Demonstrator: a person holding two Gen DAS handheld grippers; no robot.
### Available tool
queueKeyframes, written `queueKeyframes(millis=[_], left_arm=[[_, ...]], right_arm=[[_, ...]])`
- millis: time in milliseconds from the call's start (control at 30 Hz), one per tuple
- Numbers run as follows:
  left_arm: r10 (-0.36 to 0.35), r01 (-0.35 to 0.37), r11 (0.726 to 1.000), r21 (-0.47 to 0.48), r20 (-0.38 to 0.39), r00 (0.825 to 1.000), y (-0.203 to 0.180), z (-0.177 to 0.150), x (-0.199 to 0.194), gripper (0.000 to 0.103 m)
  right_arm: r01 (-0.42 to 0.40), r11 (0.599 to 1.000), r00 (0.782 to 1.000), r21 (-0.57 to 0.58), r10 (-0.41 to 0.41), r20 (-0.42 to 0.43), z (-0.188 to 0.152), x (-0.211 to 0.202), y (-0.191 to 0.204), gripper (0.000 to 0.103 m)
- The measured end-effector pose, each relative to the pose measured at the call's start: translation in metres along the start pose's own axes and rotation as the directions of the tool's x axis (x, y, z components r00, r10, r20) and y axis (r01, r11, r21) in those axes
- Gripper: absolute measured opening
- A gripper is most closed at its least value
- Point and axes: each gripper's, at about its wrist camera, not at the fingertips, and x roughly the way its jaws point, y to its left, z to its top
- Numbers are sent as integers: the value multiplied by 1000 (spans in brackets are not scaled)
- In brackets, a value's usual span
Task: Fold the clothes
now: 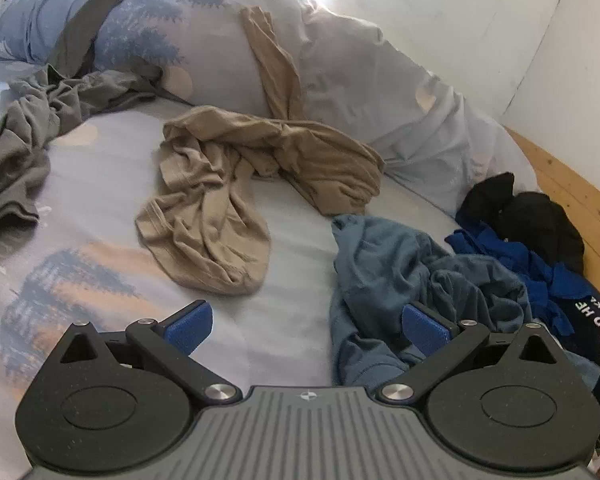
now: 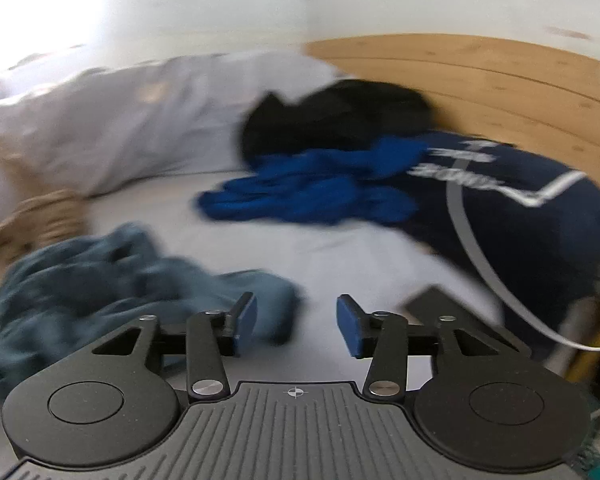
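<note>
A crumpled teal shirt (image 1: 412, 280) lies on the bed just ahead of my left gripper (image 1: 306, 330), which stands open wide with bare sheet between its blue pads; the right pad (image 1: 424, 330) hangs over the shirt's edge. A tan garment (image 1: 228, 200) sprawls in the middle of the bed, one leg up the pillow. In the blurred right wrist view the teal shirt (image 2: 120, 276) lies at the lower left. My right gripper (image 2: 296, 326) is open with nothing between its pads, its left pad (image 2: 246, 320) above the shirt's near edge.
A grey garment (image 1: 24, 140) lies at the left. A black garment (image 1: 536, 216), a bright blue one (image 2: 312, 192) and a navy printed shirt (image 2: 512, 208) are piled by the wooden bed frame (image 2: 500, 84). Pillows (image 1: 340, 72) line the far side. A white cable (image 2: 484, 268) crosses the navy shirt.
</note>
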Motion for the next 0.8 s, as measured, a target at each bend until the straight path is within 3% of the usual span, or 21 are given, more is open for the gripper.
queueKeyframes(millis=[100,200,267,400,500,600,633,700,800], left_arm=[[-1,1,1000,-12,1,1000,-2,-1,2,103],[10,-10,1000,-16,9,1000,-1,0,2,103],[22,-22,1000,-17,11,1000,3,2,1,103],[45,-45,999,-27,14,999,11,5,-2,103],[51,-51,999,-15,15,999,18,7,-7,103],[73,-73,997,-6,13,997,24,6,-10,103],[82,-81,997,-9,10,997,27,6,-10,103],[99,-99,995,-15,2,995,32,4,-10,103],[110,-110,994,-13,-7,994,37,2,-9,103]], right_arm=[[-133,988,991,-72,132,-29,-5,7,41,54],[-269,949,963,-164,260,-78,-6,13,86,54],[-358,901,934,-244,342,-108,-10,12,117,54],[-450,774,887,-446,444,-126,-34,12,173,52],[-471,674,858,-570,501,-116,-65,8,204,52],[-457,597,846,-659,520,-115,-62,12,213,52],[-435,575,852,-693,513,-109,-61,14,214,52],[-355,541,870,-763,489,-58,-103,8,232,52],[-309,492,877,-814,478,-44,-109,11,240,48]])
